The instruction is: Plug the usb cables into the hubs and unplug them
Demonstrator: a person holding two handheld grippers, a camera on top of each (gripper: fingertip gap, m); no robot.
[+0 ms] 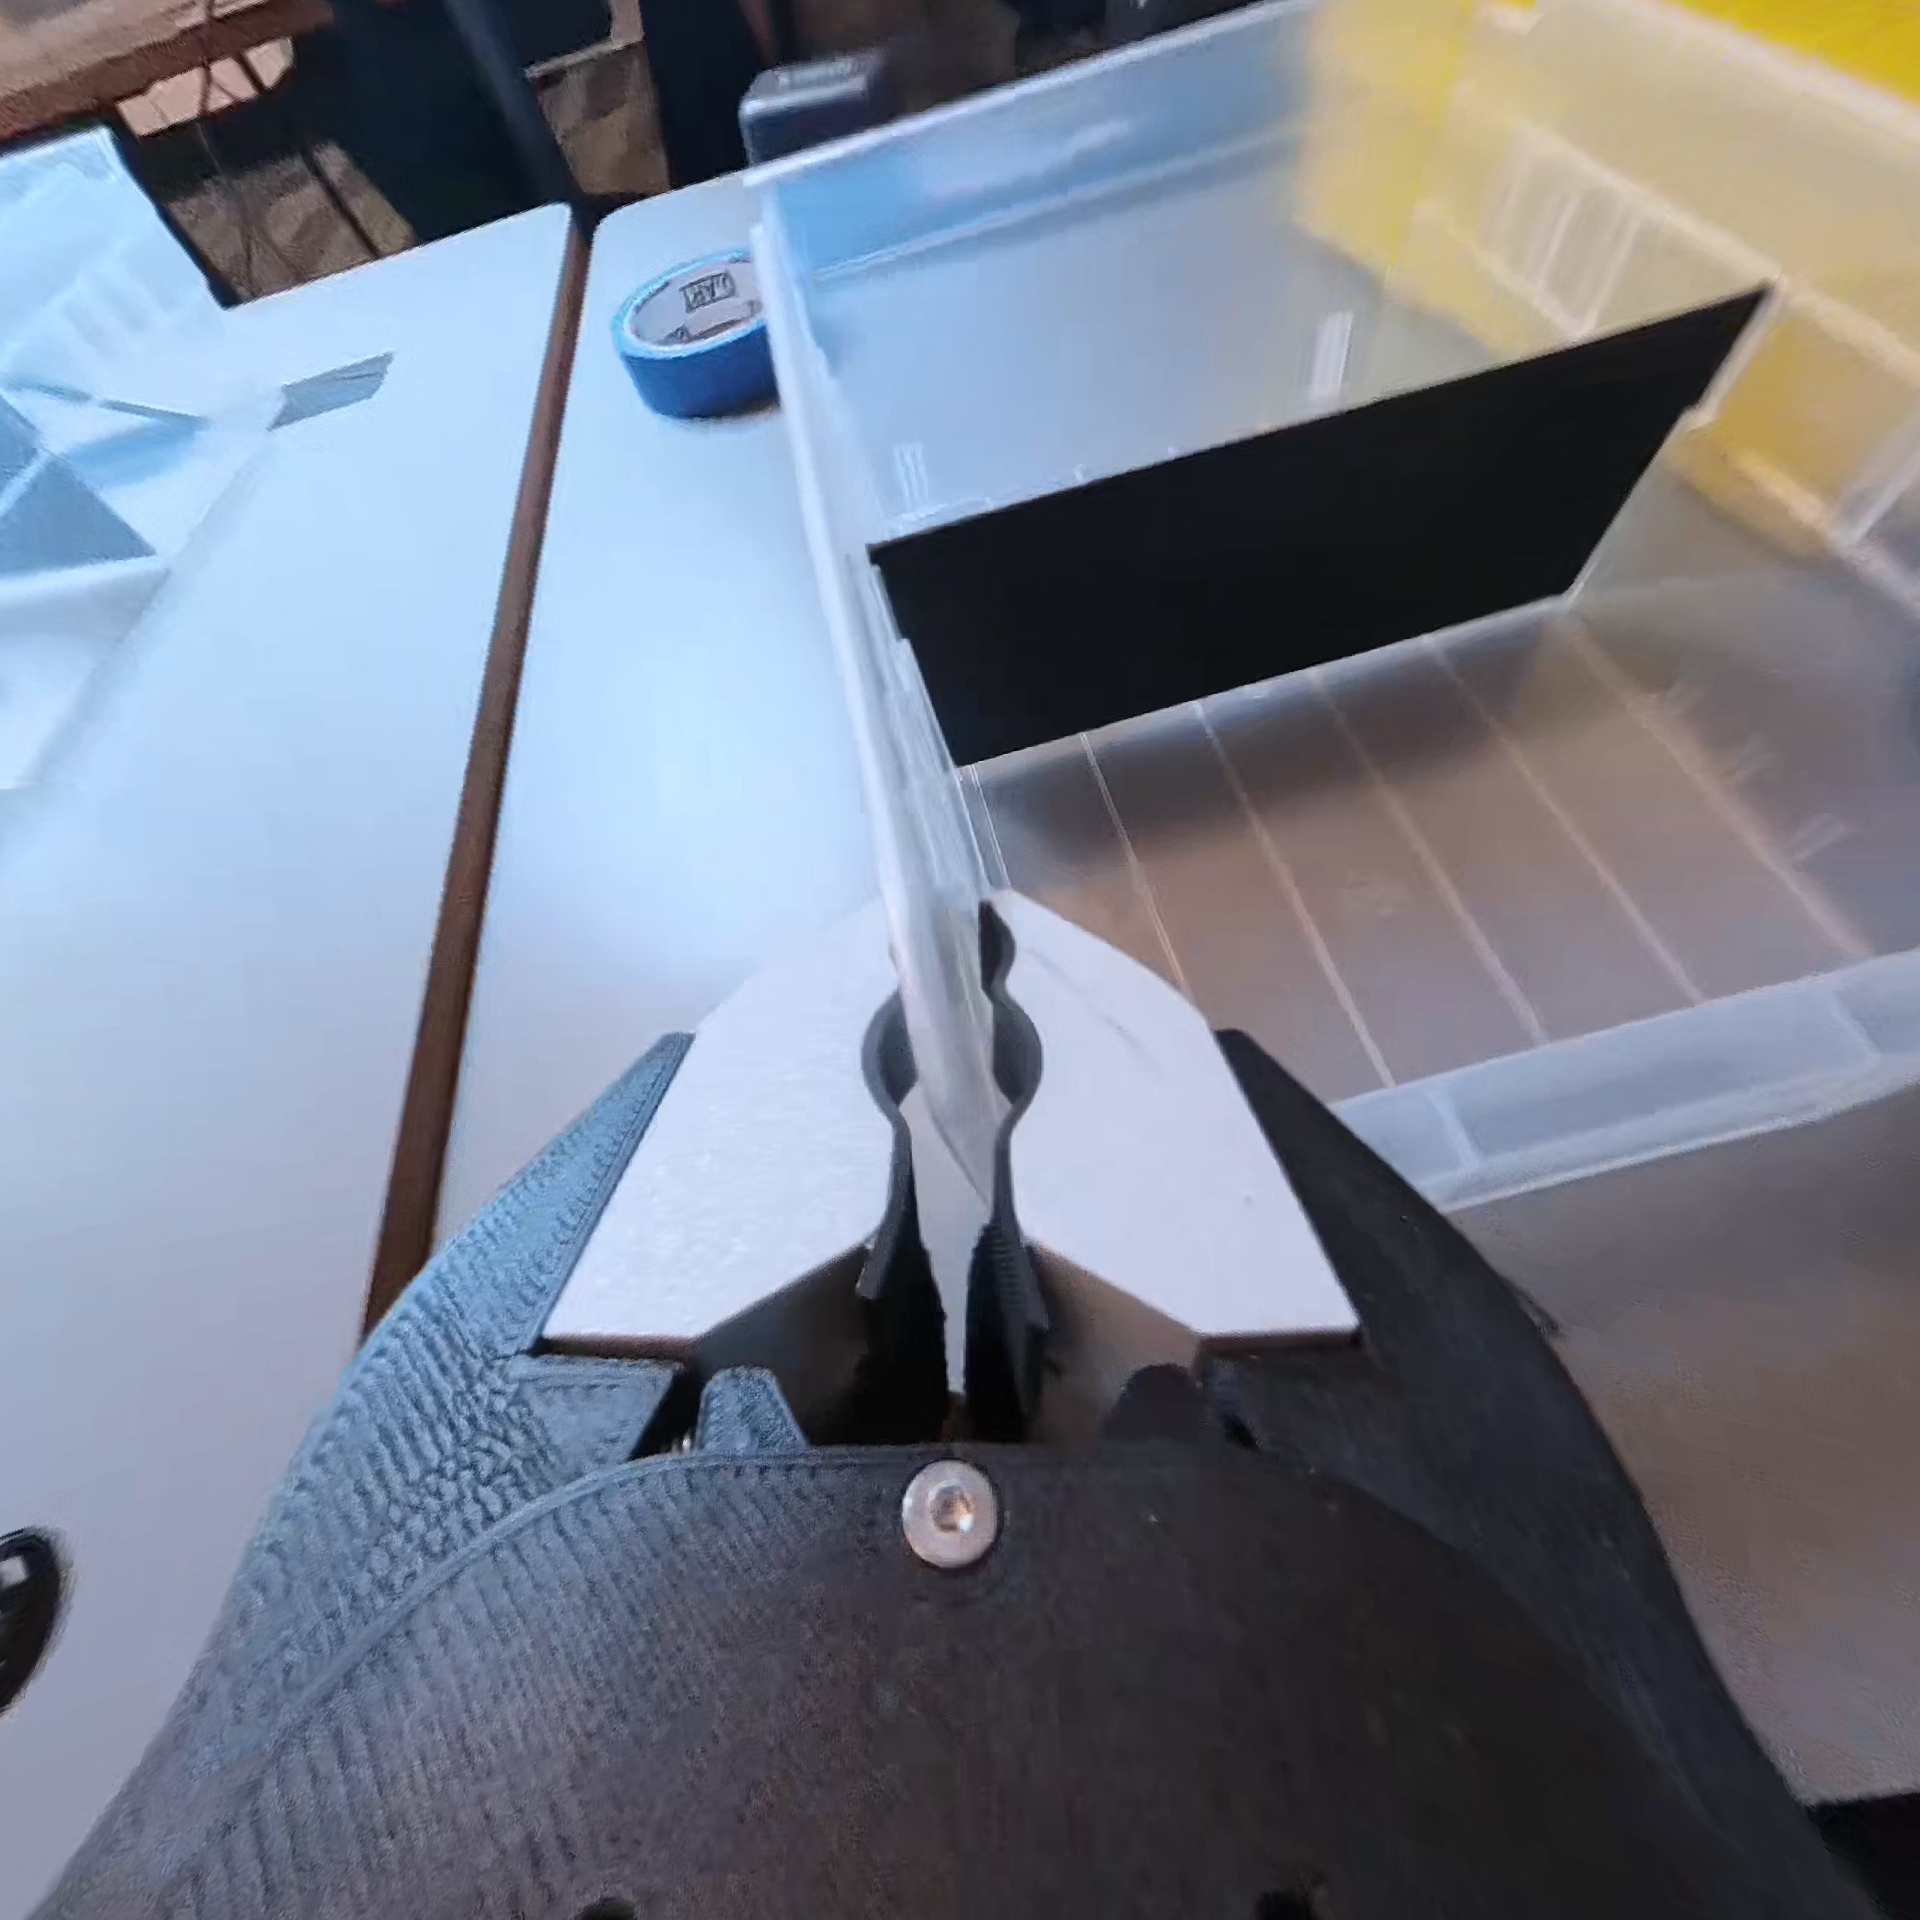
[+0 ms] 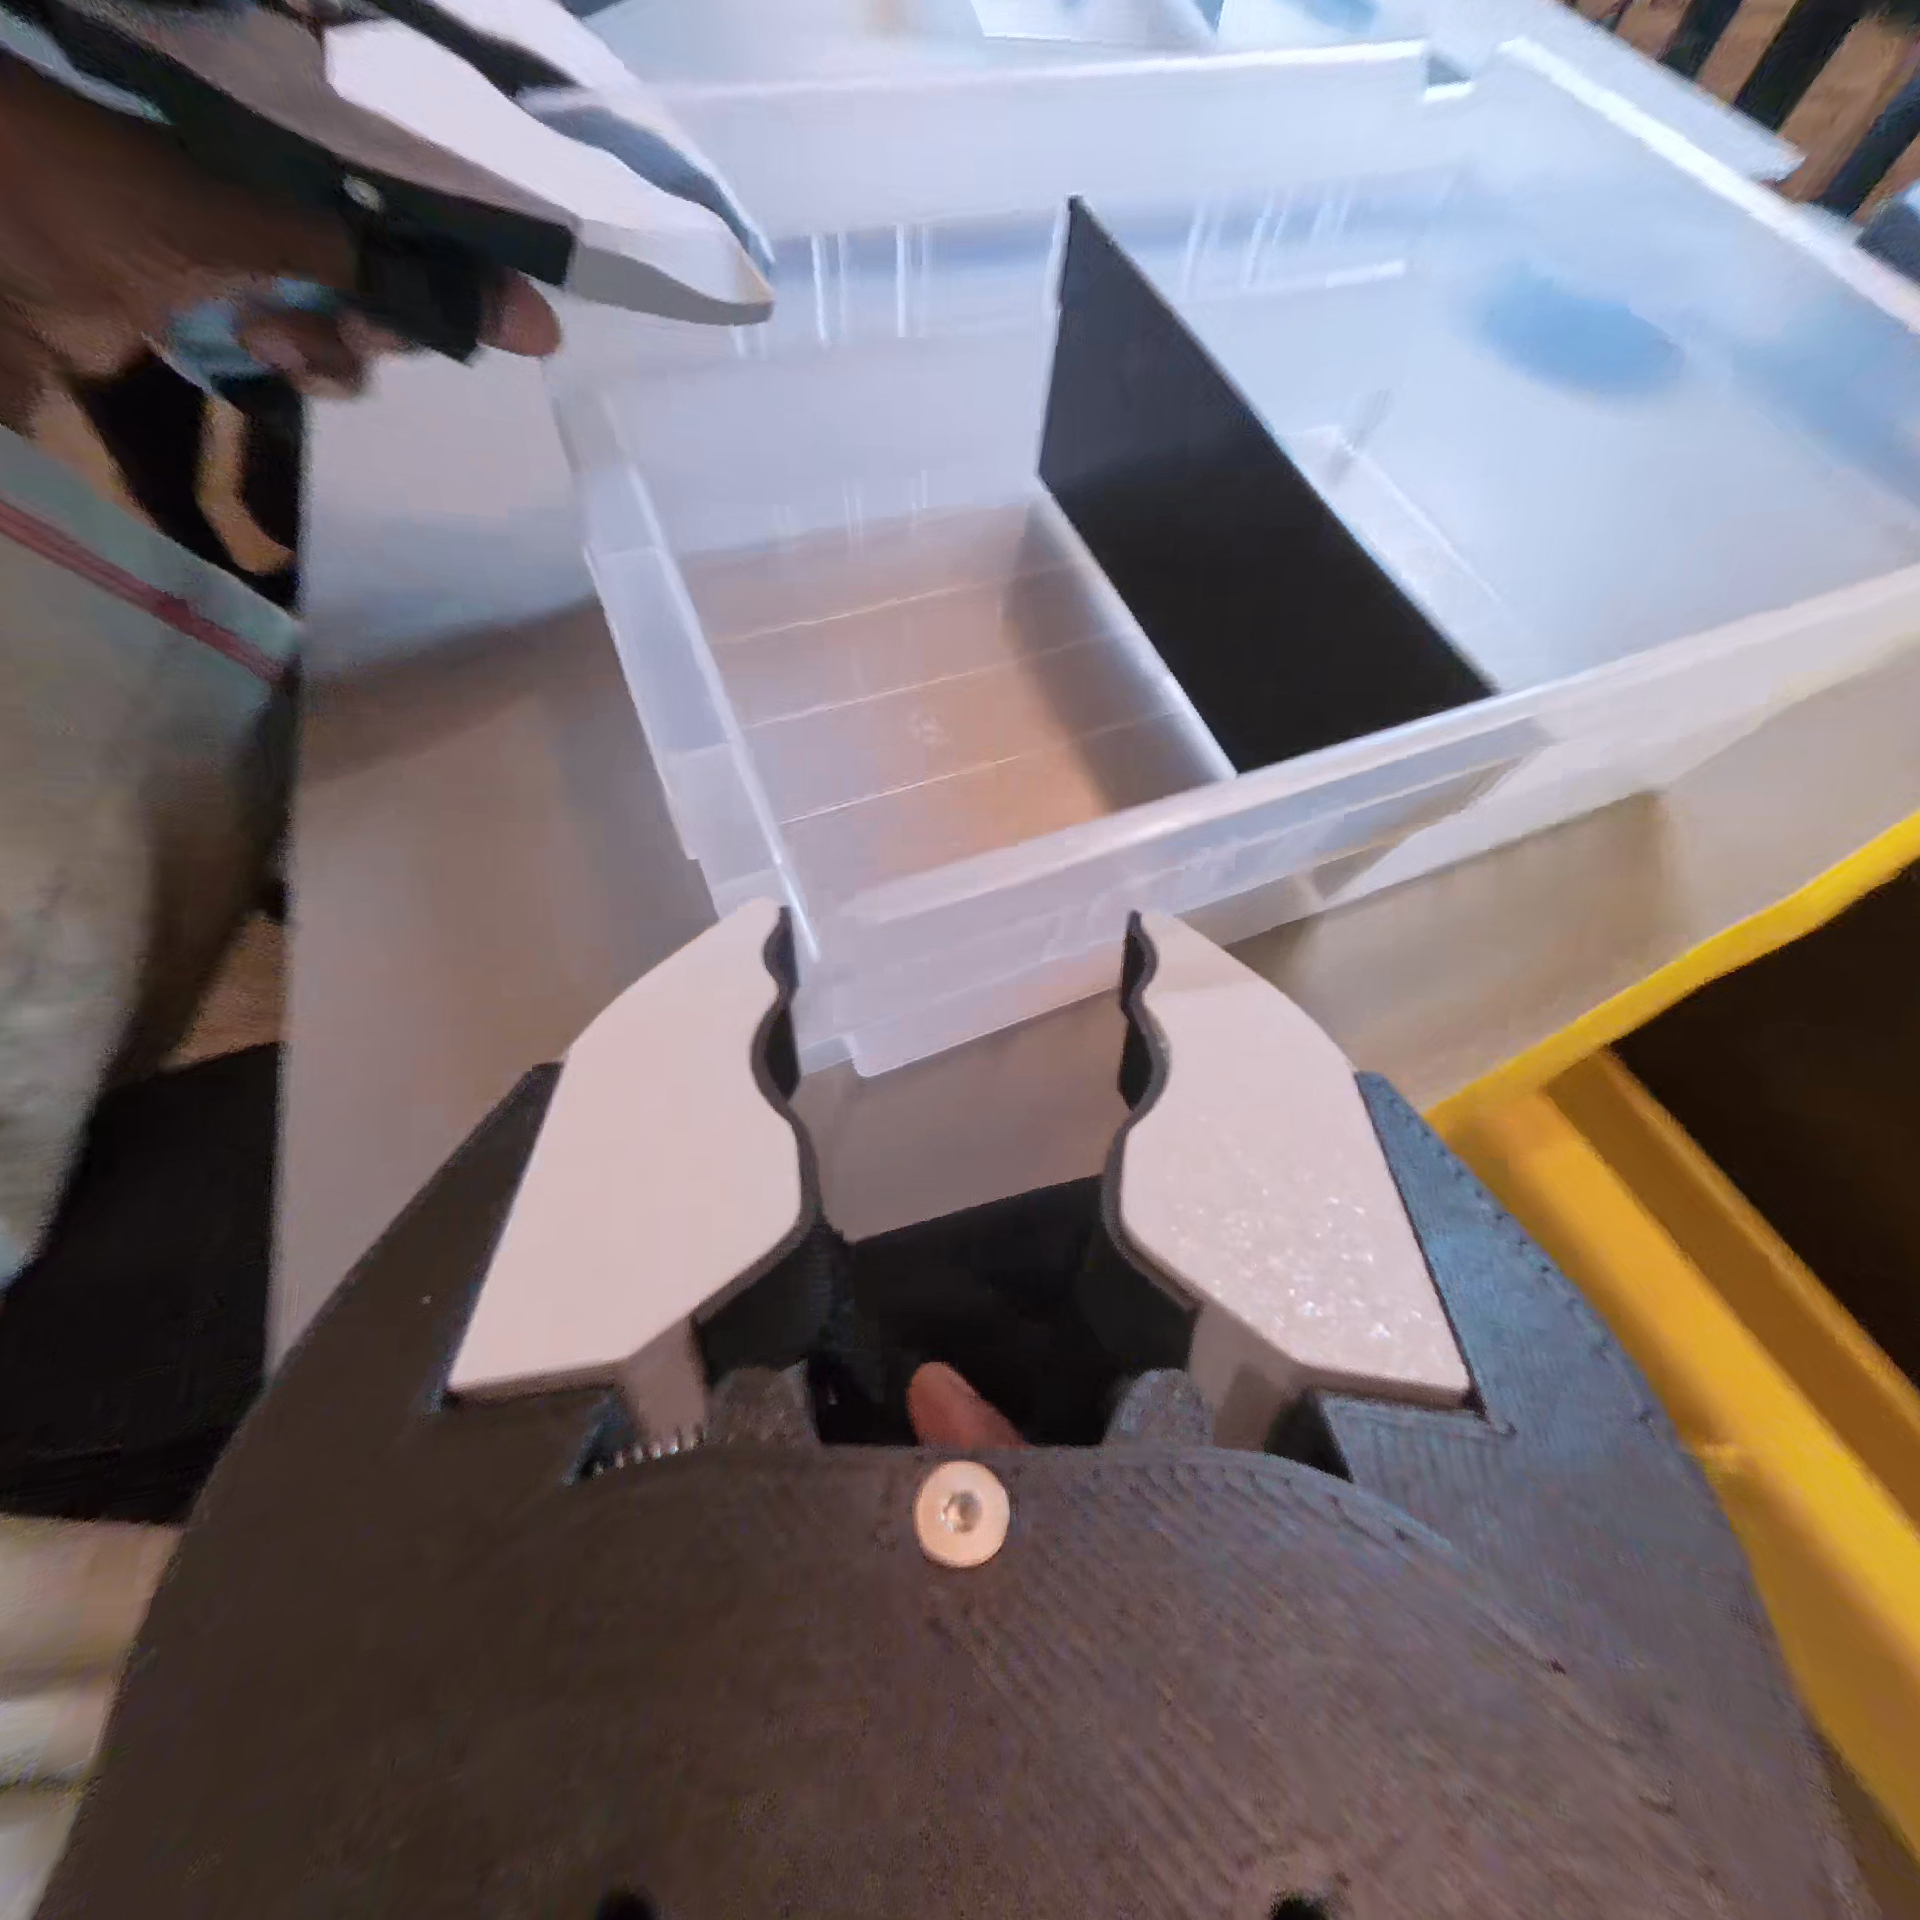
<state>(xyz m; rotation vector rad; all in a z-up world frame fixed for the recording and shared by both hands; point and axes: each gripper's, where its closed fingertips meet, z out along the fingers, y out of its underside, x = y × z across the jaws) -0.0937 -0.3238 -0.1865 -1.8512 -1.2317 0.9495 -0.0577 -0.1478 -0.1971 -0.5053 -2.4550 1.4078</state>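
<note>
Now my left claw (image 1: 951, 1049) pinches the clear bin (image 1: 1455, 862) wall, my right claw (image 2: 961, 997) stands open just before its corner, and I fear the light bin tips or slides if I pull.

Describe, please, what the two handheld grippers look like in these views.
Both match: the left gripper and right gripper have rough, black 3D-printed bodies with a silver hex screw at the centre. Their fingers are flat, pale grey, angular plates, edged inside with wavy black rubber pads. No cables show.
</note>
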